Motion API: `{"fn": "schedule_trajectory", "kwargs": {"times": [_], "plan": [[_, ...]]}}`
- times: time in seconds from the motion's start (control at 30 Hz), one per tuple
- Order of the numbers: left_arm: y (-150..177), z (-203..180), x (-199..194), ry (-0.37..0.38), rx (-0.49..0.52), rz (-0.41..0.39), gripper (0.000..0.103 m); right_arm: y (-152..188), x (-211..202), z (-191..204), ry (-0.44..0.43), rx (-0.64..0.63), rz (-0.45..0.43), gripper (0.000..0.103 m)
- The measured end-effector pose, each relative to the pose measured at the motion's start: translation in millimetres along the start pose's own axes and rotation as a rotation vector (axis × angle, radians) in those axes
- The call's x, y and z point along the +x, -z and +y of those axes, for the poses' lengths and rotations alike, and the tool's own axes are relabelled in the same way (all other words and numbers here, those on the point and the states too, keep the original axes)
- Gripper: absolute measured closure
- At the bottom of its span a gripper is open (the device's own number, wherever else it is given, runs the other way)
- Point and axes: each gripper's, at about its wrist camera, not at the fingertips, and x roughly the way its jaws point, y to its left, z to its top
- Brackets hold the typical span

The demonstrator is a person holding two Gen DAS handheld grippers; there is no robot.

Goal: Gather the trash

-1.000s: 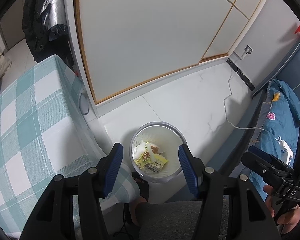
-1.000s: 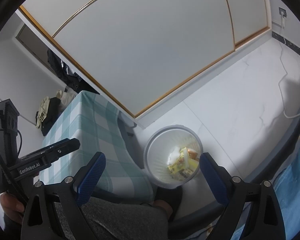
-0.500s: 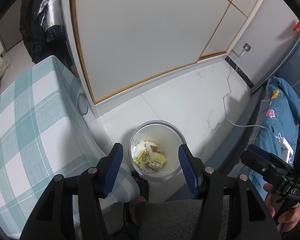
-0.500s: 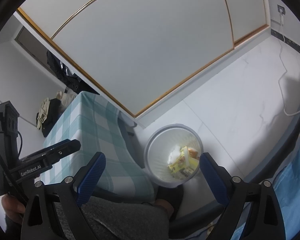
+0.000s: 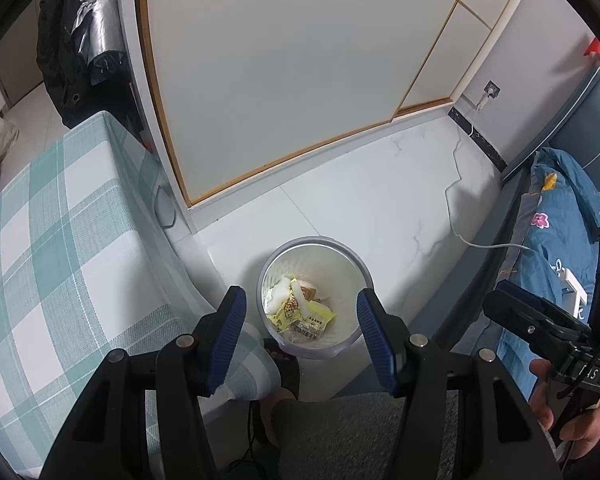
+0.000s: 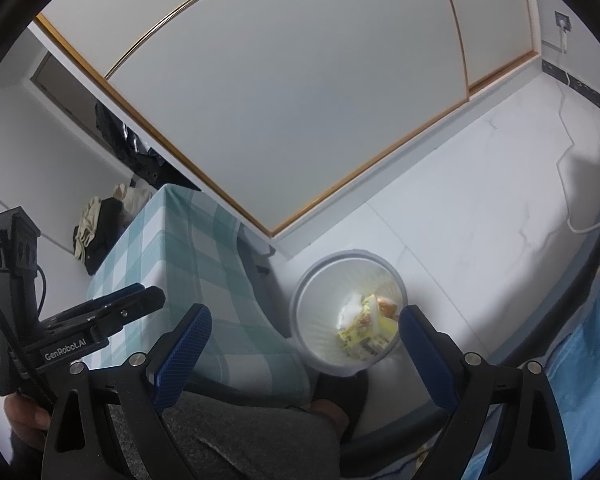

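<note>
Both grippers hover high over the floor, w/ the white bin [image 5: 314,296] below and between them. Left gripper [image 5: 300,322]: fingers wide apart, nothing held. Right gripper [image 6: 302,340]: fingers also wide apart, empty. Bin stands on the pale tiled floor [image 5: 380,204], just right of the table w/ the teal-check cloth [image 5: 60,248] and near the person's foot [image 5: 282,376]. Trash [image 5: 298,312] already sits in the bin bottom: yellow wrappers, white crumpled paper, a brownish bit.

Change vs a sec ago: very little. In the left view the bin has slid slightly up and right between the fingers, so that hand is easing back/tilting a touch; right view nearly identical. Finger spread unchanged on both sides, contents of bin look the same.

Meaning for the task, as a judgement: drop-off seems done, both hands free, likely a pause or end of the run. No loose trash visible on table top or floor in these views, so nothing obvious left to collect; parts of the room are out of frame. A white cable [image 5: 456,216] lies on the floor far right, well apart from the bin.
</note>
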Motion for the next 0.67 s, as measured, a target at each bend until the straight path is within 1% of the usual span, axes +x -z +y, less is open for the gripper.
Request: {"fn": "schedule_trajectory", "kwargs": {"times": [0.07,0.43,0.6,0.67], "plan": [[0,0,0,-0.012,0.0,-0.001,0.05,0,-1,0,0.0,0.002,-0.001,0.008],[2,2,-7,-0.009,-0.021,-0.016,0.05,-1,-10,9,0.01,-0.017,-0.014,0.008],[2,5,-19,0.009,-0.031,-0.057,0.05,2,-21,18,0.014,-0.037,-0.03,0.008],[3,9,-29,-0.012,-0.053,-0.095,0.05,2,-26,23,0.018,-0.048,-0.037,0.008]]}}
